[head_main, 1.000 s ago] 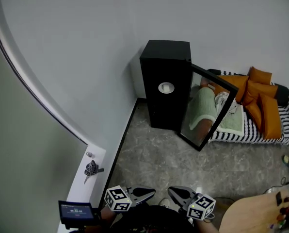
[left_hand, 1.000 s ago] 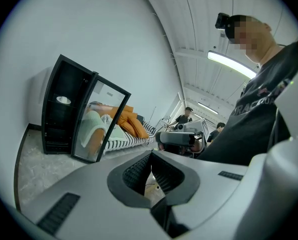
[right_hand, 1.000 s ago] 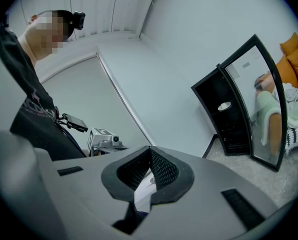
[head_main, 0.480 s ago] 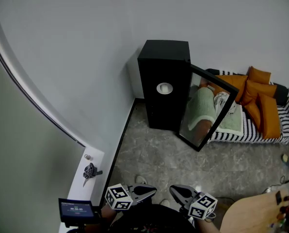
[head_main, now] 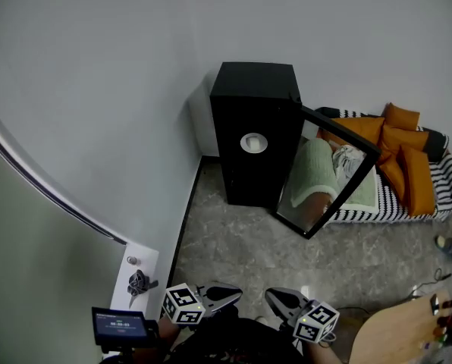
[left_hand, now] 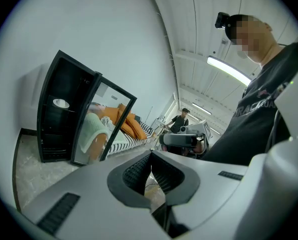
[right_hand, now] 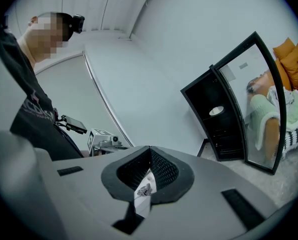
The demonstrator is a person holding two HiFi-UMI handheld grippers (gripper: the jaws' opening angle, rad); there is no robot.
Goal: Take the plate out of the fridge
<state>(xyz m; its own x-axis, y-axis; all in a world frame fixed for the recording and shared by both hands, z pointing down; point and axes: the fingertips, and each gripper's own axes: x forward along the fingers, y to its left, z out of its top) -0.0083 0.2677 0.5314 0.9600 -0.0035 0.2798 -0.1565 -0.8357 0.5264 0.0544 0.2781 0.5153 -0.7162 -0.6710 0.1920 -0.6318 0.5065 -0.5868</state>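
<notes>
The plate (head_main: pixel 253 142) sat inside the fridge (head_main: pixel 258 89), on a shelf in its upper half. It was small, white and round against the dark interior, and nothing touched it.

The fridge was a tall black cabinet standing on the grey stone floor (head_main: pixel 287 252), close to the pale wall (head_main: pixel 135 67) behind it. Its glass door (head_main: pixel 324 177) stood wide open, swung out from the fridge's right front edge in the head view.

Just beyond that door, to the right of the fridge, lay a bed (head_main: pixel 393 207) with a striped cover. A green blanket (head_main: pixel 313 174) on it showed through the glass, and orange pillows (head_main: pixel 408 165) were piled at its far end.

Both grippers were held low, well apart from the fridge, with the bare floor between. The left gripper (head_main: pixel 237 294) and the right gripper (head_main: pixel 270 299) hung side by side, near each other, tips turned inward. In each gripper's own view the fingers were pressed together at the tips with nothing clamped between them. The fridge with its open door showed far beyond.

Well in front of the fridge and off to its left stood a small lit screen (head_main: pixel 120 327). Off to its right was the corner of a wooden bench (head_main: pixel 397 336).
</notes>
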